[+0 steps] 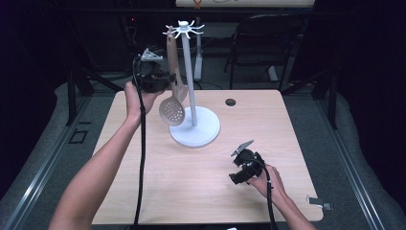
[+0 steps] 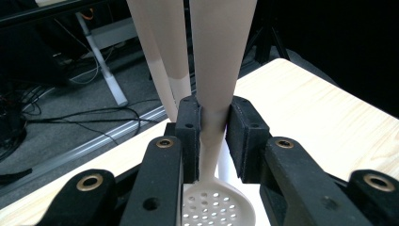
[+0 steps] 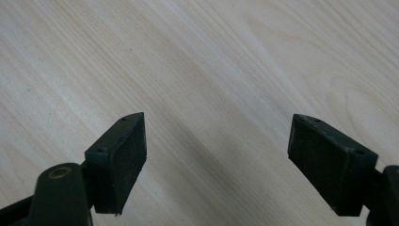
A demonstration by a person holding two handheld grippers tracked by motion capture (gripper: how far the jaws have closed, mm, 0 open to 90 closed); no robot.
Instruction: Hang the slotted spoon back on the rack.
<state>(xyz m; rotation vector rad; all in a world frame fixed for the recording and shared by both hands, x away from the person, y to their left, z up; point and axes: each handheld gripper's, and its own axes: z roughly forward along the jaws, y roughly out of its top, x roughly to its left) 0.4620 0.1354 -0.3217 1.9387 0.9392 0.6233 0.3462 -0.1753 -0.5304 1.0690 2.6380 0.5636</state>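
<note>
A beige slotted spoon [image 1: 172, 111] hangs by its handle from a hook of the white utensil stand [image 1: 191, 72], whose round base [image 1: 195, 129] sits on the table's far middle. My left gripper [image 1: 154, 79] is raised beside the stand and is shut on the spoon's handle. In the left gripper view the two pads [image 2: 190, 127] press the narrow neck of the handle [image 2: 221, 47] just above the perforated head [image 2: 219, 207]. A second pale shaft [image 2: 160, 56] rises behind it. My right gripper [image 1: 243, 167] rests low near the table's front right. Its jaws [image 3: 216, 141] stand open over bare wood.
The light wooden table [image 1: 287, 129] has a round cable hole [image 1: 231, 102] at the back. A small metal clip [image 1: 320, 202] lies at its front right corner. A dark chair [image 1: 268, 43] and cables stand beyond the far edge.
</note>
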